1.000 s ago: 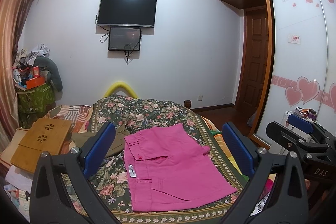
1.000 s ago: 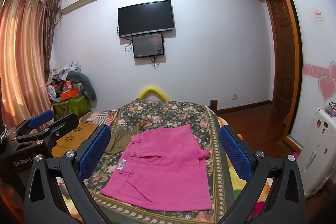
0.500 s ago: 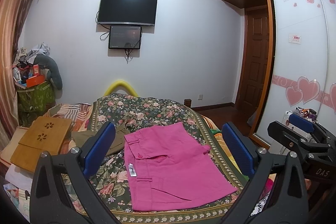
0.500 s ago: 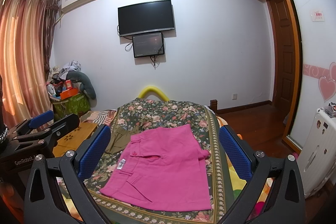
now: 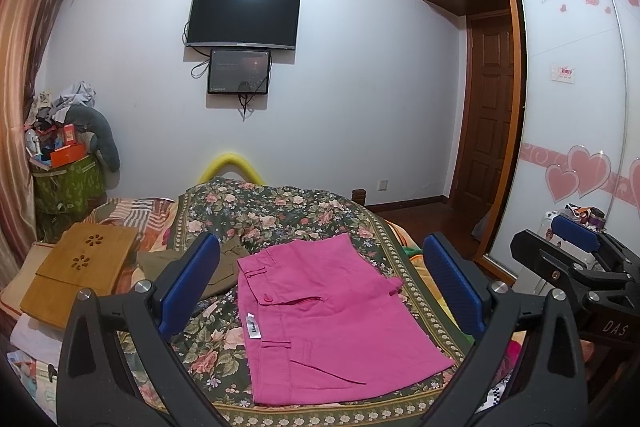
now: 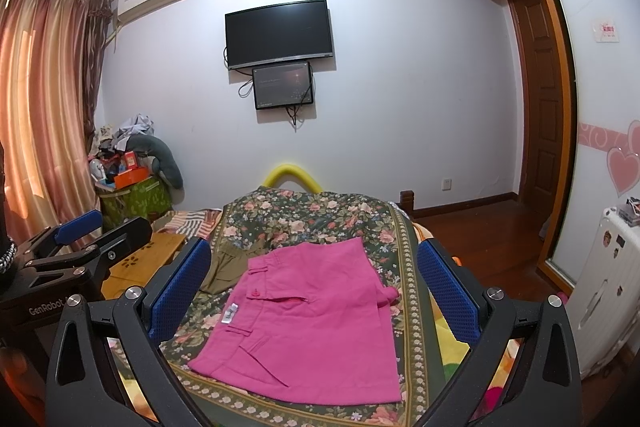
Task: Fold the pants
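Lying flat on bedspread [image 5: 280, 211], pink pants [image 5: 332, 315] beyond both spread claws.

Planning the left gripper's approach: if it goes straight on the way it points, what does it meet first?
Probably the pink pants lying on the floral bedspread, between the open fingers of the left gripper; depth is uncertain.

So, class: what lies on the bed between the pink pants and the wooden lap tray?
An olive-brown garment lies crumpled on the floral bedspread, between the pink pants and the wooden lap tray. The left wrist view shows it best.
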### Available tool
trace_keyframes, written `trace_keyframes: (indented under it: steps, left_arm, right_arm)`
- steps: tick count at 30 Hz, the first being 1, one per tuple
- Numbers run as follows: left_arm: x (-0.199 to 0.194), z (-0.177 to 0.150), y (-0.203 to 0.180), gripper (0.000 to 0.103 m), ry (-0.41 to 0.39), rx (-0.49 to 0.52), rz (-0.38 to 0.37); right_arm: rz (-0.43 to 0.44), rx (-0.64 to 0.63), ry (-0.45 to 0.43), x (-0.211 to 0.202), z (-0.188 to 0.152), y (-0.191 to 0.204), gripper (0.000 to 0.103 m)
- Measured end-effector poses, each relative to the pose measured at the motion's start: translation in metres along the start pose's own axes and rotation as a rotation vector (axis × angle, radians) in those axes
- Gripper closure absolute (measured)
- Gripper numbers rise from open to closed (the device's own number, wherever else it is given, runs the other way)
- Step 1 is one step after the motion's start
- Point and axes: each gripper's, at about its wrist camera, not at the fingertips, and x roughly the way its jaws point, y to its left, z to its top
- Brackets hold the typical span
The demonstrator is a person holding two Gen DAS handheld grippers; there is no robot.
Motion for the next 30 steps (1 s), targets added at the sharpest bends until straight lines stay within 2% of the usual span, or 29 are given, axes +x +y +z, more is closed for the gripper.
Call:
trace_keyframes:
  steps: [7, 14, 20, 24, 30]
  left_arm:
    - [0.013, -0.002, 0.001, 0.0, 0.019, -0.001, 0.007]
    - [0.053, -0.013, 0.012, 0.0, 0.102, -0.004, 0.023]
    - [0.109, -0.032, 0.029, 0.0, 0.215, 0.025, 0.079]
    - [0.152, -0.051, 0.042, 0.0, 0.31, 0.064, 0.092]
    - [0.212, -0.081, 0.068, 0.0, 0.476, 0.049, 0.072]
  right_arm:
    - [-0.008, -0.002, 0.02, 0.011, -0.003, -0.003, 0.0]
    - [-0.048, -0.007, 0.078, 0.038, -0.014, -0.018, 0.0]
    - [-0.129, -0.067, 0.187, 0.081, -0.038, -0.045, 0.0]
    - [-0.145, -0.115, 0.273, 0.107, -0.052, -0.057, 0.0]
    - [-0.099, -0.125, 0.412, 0.157, -0.076, -0.081, 0.001]
